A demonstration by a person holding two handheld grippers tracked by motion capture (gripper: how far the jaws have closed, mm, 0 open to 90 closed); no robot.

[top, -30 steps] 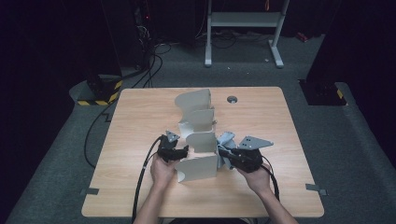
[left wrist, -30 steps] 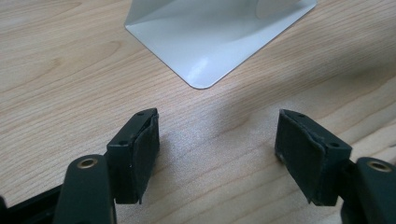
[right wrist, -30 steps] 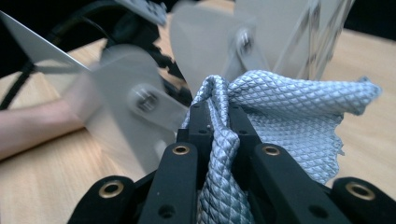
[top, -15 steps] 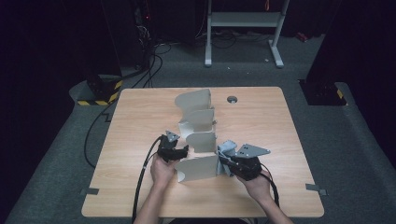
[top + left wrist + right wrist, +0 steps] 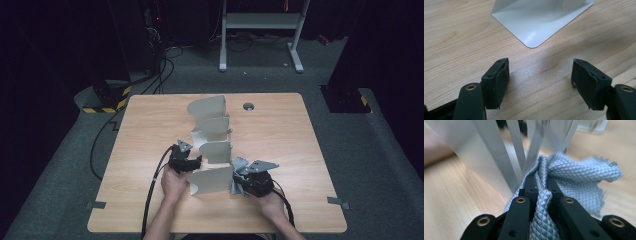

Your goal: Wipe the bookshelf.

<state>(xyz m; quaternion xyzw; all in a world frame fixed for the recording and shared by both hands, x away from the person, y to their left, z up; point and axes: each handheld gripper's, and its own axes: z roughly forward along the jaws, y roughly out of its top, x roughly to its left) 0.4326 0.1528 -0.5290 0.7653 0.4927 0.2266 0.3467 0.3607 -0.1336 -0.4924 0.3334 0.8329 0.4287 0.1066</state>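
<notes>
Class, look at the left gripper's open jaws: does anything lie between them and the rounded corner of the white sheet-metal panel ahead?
Nothing visible does. Between the left gripper, jaws wide apart, and the corner of the white sheet-metal panel lies bare wooden table. The grey quilted cloth is clamped in the right gripper, on the panel's other side.

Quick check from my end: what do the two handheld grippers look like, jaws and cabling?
Both are black. The left gripper has two flat jaws with dark pads and brass-coloured rivets. The right gripper has the same. Each carries a grey three-cornered plate on top and trails a black cable. Forearms are bare.
</notes>
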